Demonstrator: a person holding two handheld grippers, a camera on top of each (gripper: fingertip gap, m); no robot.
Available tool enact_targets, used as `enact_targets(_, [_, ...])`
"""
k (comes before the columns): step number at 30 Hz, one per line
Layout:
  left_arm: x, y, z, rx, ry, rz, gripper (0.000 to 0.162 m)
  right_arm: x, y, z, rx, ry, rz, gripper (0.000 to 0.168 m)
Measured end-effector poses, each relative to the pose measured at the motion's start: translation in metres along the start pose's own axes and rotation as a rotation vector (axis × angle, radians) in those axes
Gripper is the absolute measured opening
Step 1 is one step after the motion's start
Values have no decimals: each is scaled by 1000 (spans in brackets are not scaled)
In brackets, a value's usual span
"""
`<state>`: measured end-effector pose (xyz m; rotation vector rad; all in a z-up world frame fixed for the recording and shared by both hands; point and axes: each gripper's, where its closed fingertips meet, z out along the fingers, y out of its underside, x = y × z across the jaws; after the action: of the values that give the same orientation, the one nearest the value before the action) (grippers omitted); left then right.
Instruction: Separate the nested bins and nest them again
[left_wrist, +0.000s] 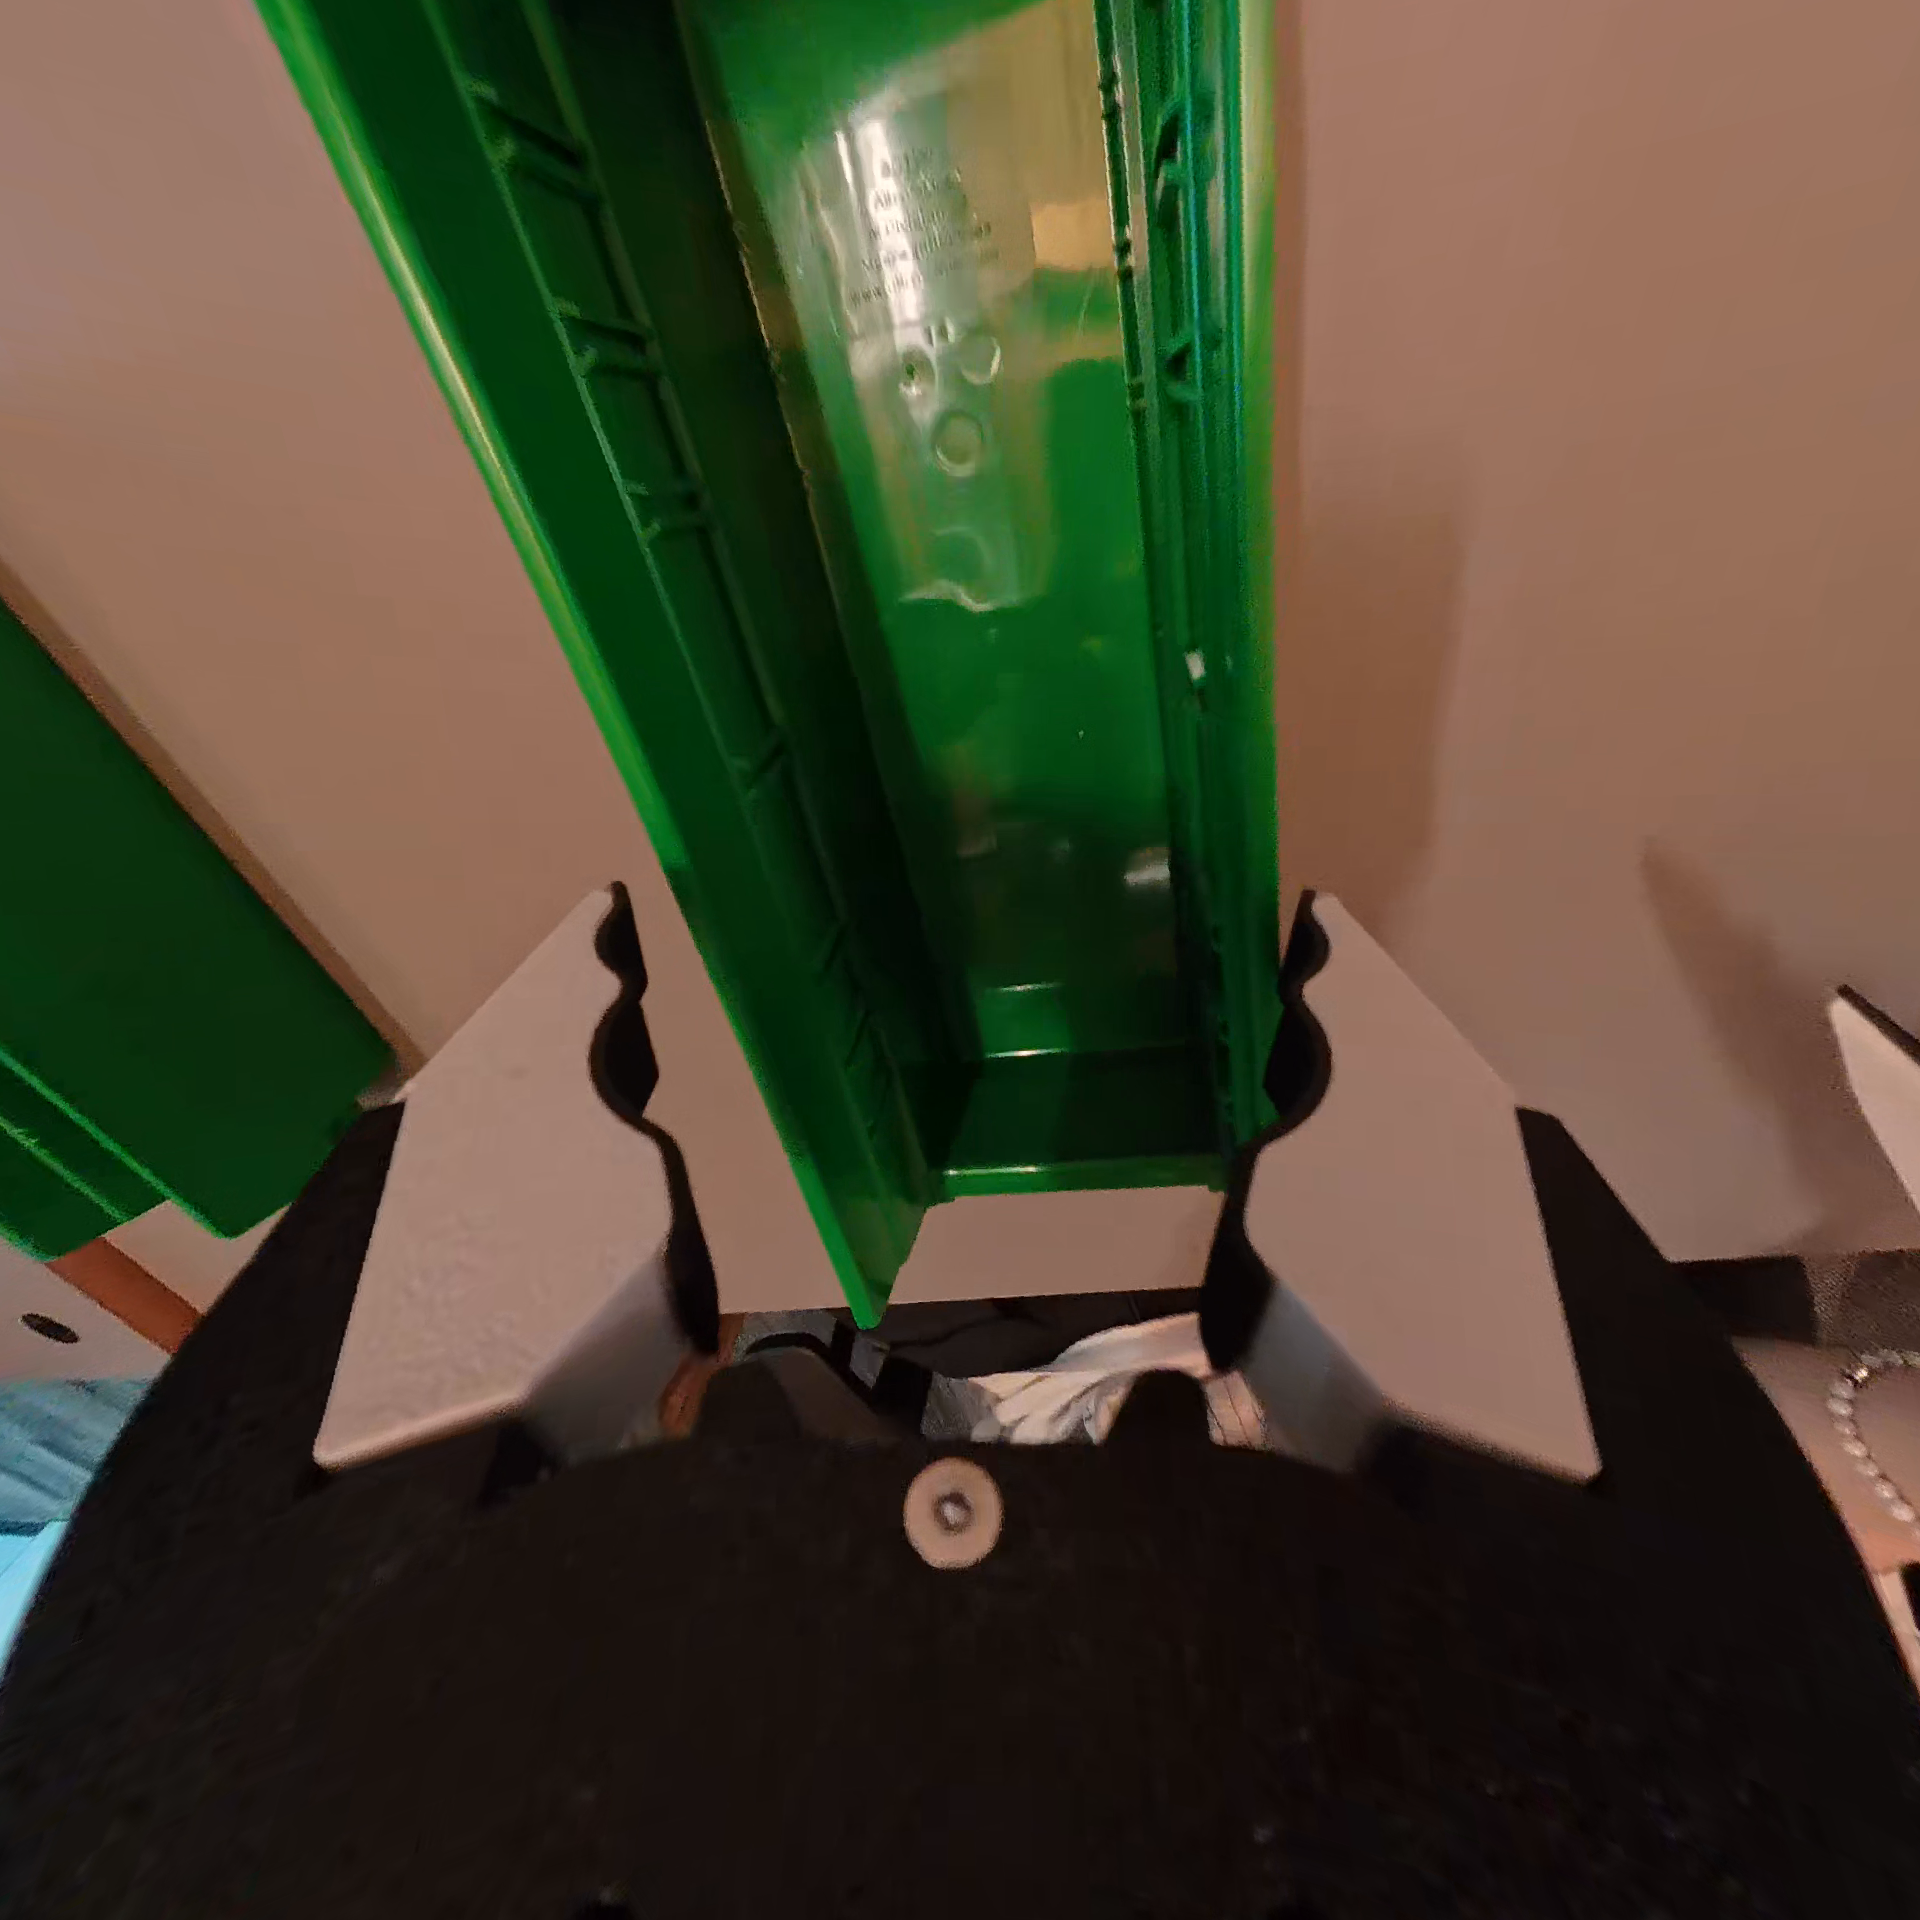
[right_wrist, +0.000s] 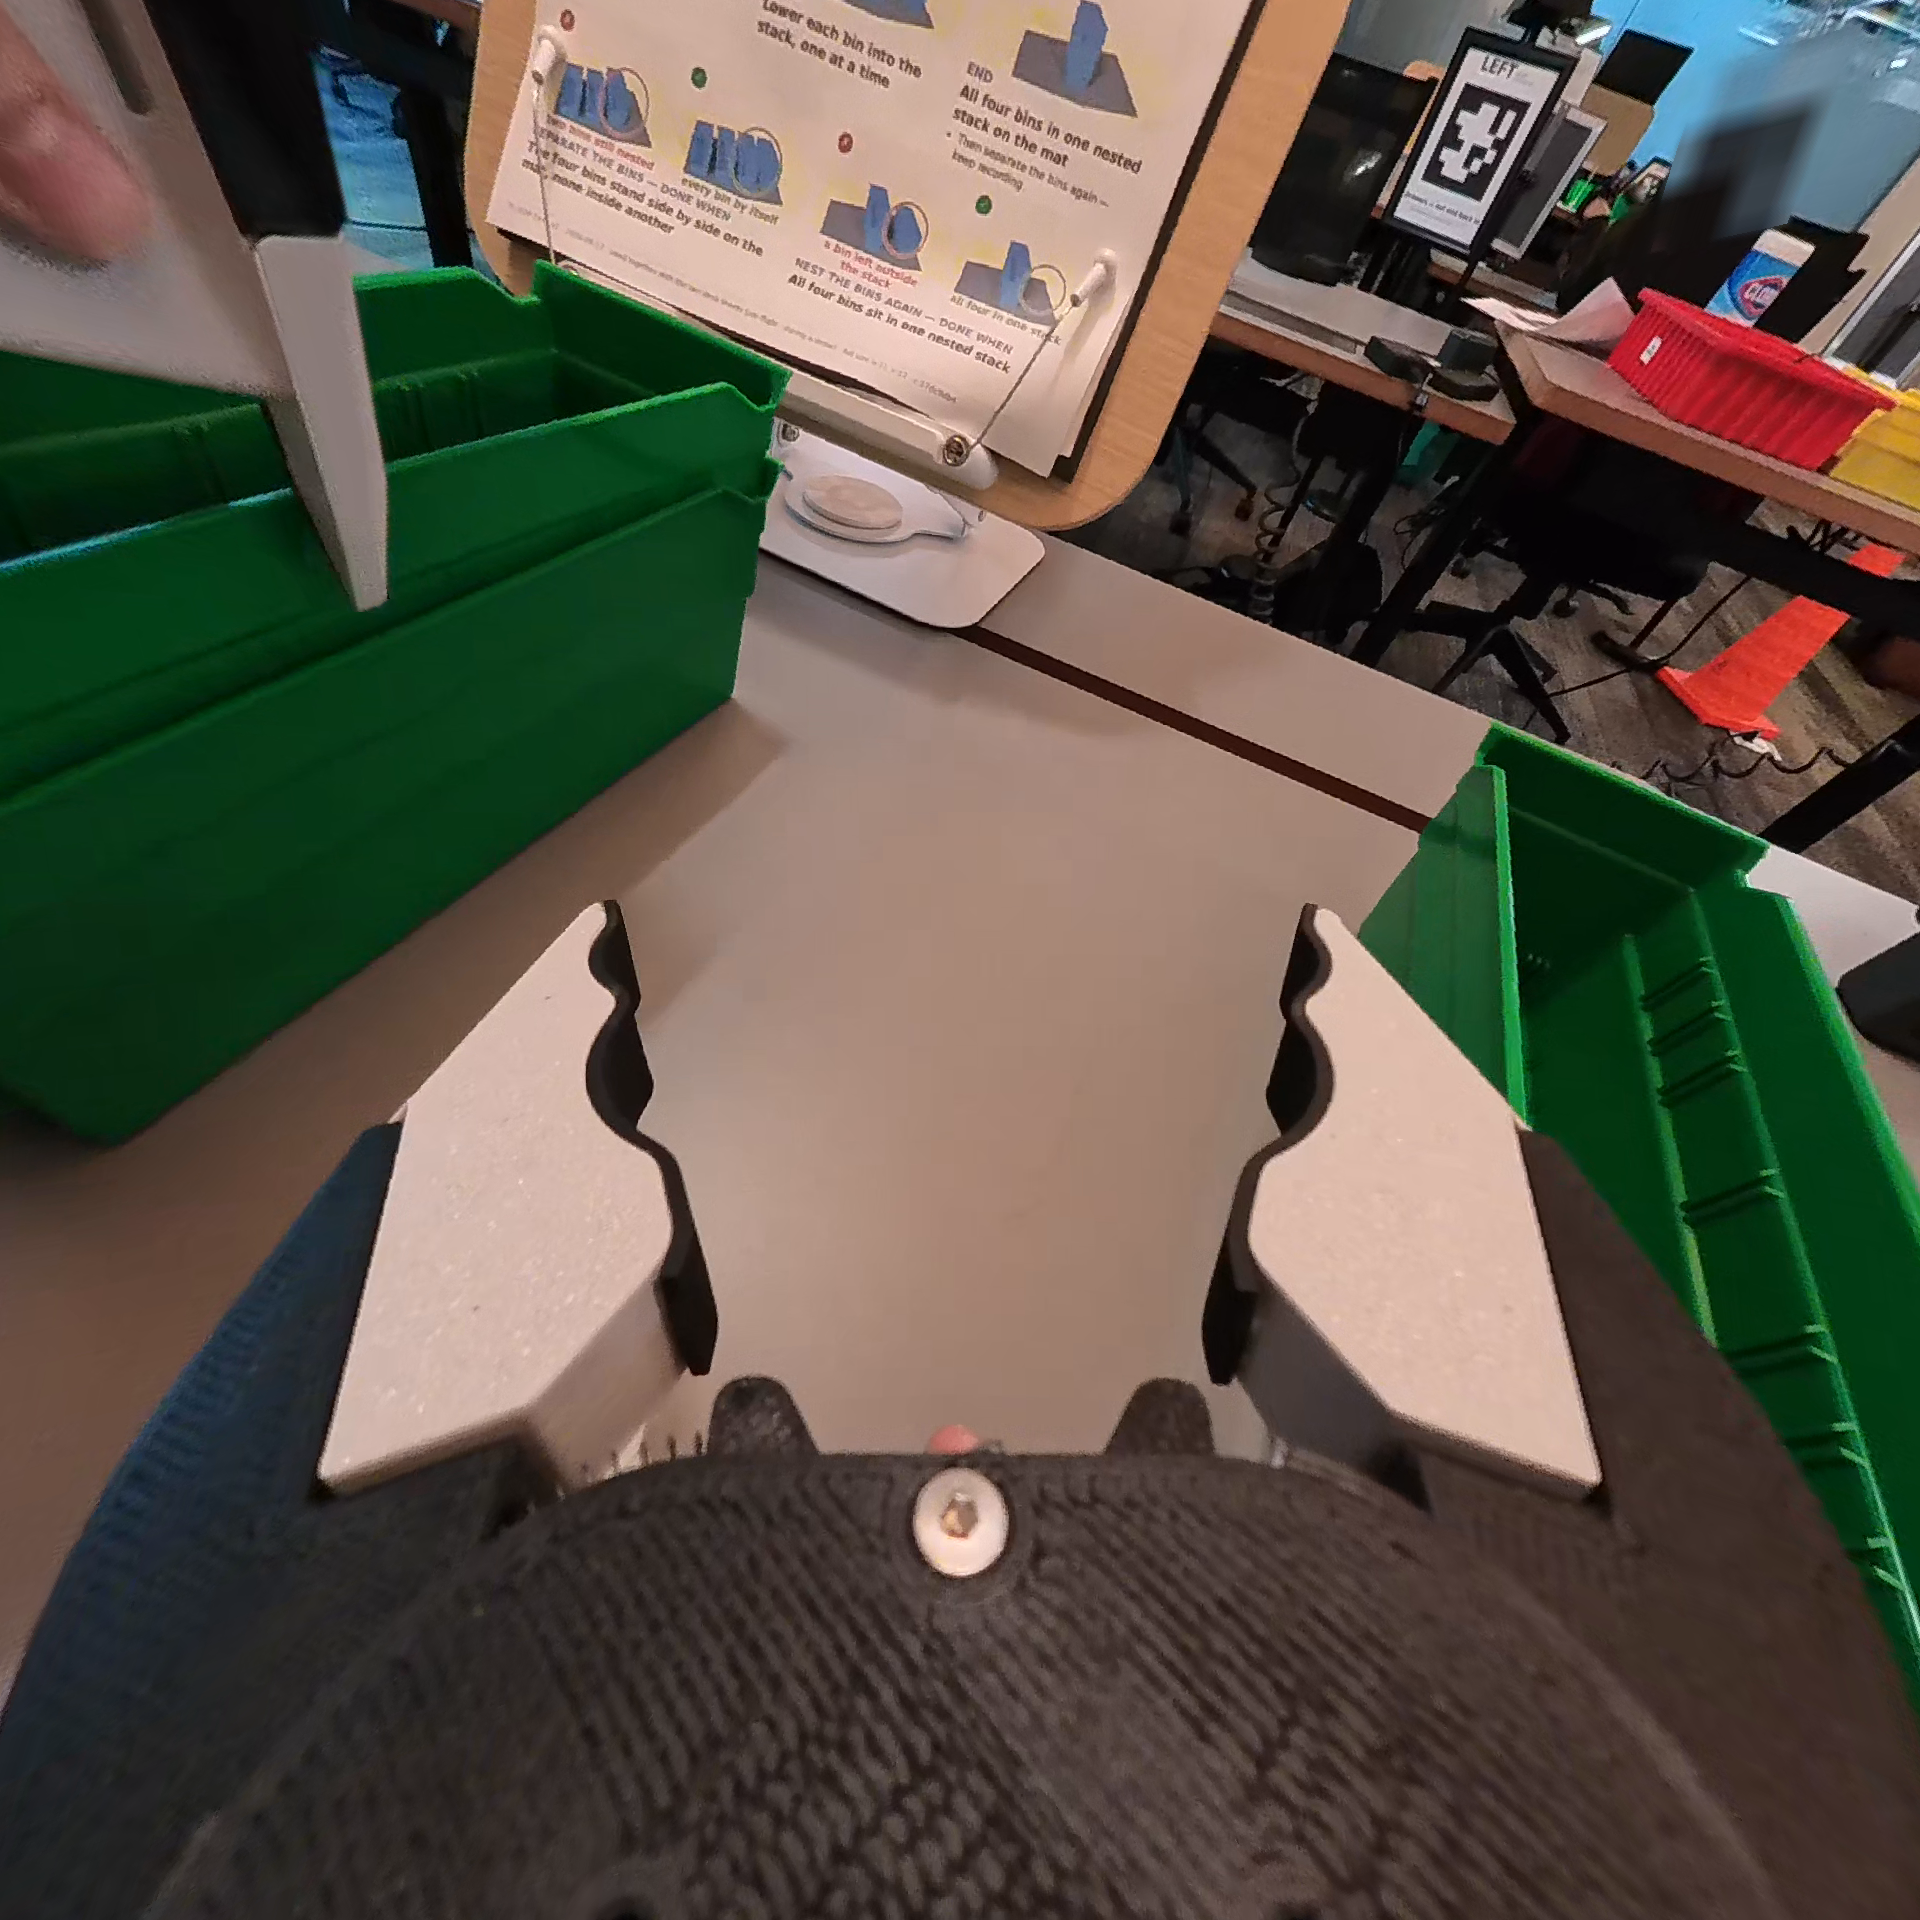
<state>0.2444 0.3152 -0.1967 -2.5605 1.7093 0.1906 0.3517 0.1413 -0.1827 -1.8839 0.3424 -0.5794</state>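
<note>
The left gripper (left_wrist: 951, 1122) is wide open. A long green bin (left_wrist: 977, 582) sits between its two fingers. The bin's wall is right up against the right finger (left_wrist: 1299, 1049), but there is a gap on the other side, so the fingers do not squeeze it. The bin stretches away from the camera over the pale surface (left_wrist: 1558, 520). At the left edge of that view more green bins (left_wrist: 156, 987) poke in.

The right gripper (right_wrist: 956, 1132) is wide open too, and it holds nothing. It hangs over a bare part of the grey surface (right_wrist: 935, 831). To its left stands a stack of green bins (right_wrist: 364, 727), one sitting inside another. The other gripper's grey finger (right_wrist: 322, 416) points down in front of the top of that stack, with part of a person's hand (right_wrist: 62, 156) beside it. To the right stands one more green bin (right_wrist: 1662, 1039) by itself, well apart from the stack.

Behind the stack a paper sheet with pictures (right_wrist: 831, 187) leans on a wooden board. Far back on another table sits a red basket (right_wrist: 1745, 374). An orange cone (right_wrist: 1756, 655) is on the floor.
</note>
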Motion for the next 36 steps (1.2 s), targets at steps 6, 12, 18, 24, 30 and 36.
enact_targets(6, [6,13,10,-48,59,5,117,-2,1,2,-9,-5,-5,123])
enact_targets(12, [5,13,6,-66,55,15,101,-2,2,1,-12,-6,-10,122])
enact_targets(18, [1,7,-8,-42,78,10,97,0,4,2,-18,-10,0,122])
enact_targets(24, [0,5,-14,-30,88,5,95,-4,5,4,-20,-19,-8,121])
enact_targets(30, [-1,3,-21,-13,125,-10,93,-5,6,4,-24,-21,-10,121])
enact_targets(36, [-2,0,-29,17,158,-19,92,-9,7,6,-30,-30,-15,121])
